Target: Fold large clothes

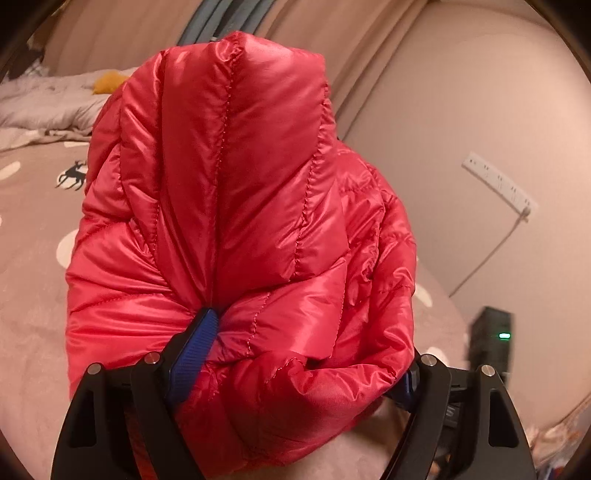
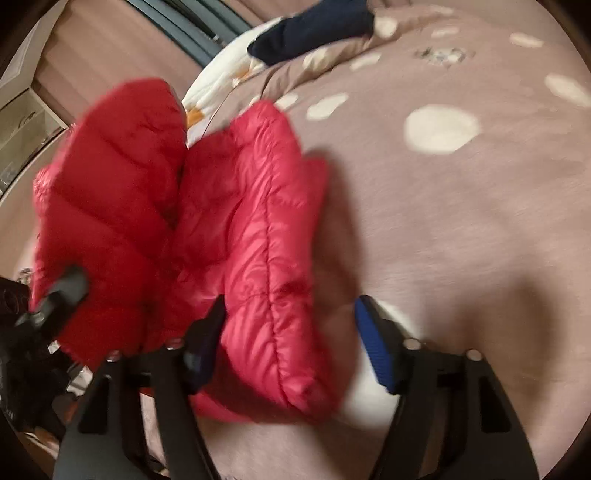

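Note:
A shiny red quilted puffer jacket (image 1: 236,206) is bunched up and fills the left wrist view, above a pinkish-brown bedspread with white spots (image 1: 33,229). My left gripper (image 1: 306,347) stands wide with the bundle between its fingers; the left blue pad (image 1: 195,354) touches the fabric and the right pad is mostly hidden behind it. The blurred right wrist view shows the jacket (image 2: 236,221) over the bedspread (image 2: 461,221). My right gripper (image 2: 290,302) is open: a folded edge lies against its left finger, and its right blue pad (image 2: 373,350) is clear of the cloth.
A grey quilt (image 1: 55,99) and a yellow item (image 1: 107,83) lie at the far side of the bed. A white power strip (image 1: 498,184) hangs on the wall above a black box with a green light (image 1: 491,336). A navy garment (image 2: 314,29) lies on the bed's far end.

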### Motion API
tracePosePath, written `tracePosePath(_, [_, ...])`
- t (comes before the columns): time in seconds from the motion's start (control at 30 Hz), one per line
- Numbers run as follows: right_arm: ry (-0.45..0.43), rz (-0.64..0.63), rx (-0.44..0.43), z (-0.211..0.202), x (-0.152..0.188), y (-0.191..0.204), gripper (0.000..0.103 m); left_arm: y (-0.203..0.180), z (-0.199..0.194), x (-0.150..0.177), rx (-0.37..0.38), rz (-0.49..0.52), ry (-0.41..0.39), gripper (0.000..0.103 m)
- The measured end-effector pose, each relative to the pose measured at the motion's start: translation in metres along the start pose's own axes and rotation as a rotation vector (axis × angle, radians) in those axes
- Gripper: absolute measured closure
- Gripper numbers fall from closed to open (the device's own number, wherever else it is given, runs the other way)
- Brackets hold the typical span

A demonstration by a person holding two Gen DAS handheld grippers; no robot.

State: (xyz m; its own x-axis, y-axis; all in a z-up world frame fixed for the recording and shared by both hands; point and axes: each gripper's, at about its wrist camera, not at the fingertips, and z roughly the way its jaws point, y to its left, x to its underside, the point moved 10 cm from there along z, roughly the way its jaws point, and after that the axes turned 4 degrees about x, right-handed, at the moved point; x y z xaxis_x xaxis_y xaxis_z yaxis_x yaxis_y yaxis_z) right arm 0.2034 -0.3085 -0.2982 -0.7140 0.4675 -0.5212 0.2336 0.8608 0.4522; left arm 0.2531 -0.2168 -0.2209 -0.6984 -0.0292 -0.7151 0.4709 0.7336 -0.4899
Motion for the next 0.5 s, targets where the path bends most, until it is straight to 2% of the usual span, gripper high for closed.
tracePosePath(0.07, [-0.027,-0.024,0.038,-0.01,0.0,-0.003,0.023,-0.003,0.006,0.004,-0.013,0.009,0.001,0.023])
tracePosePath(0.3, [-0.072,-0.027,0.075,-0.039,-0.004,-0.009,0.023,-0.013,0.013,0.009,-0.012,0.013,0.004,0.023])
tracePosePath(0.5, [-0.135,-0.051,0.063,-0.071,-0.014,-0.001,0.023,-0.009,0.017,0.008,0.026,0.027,0.017,0.023])
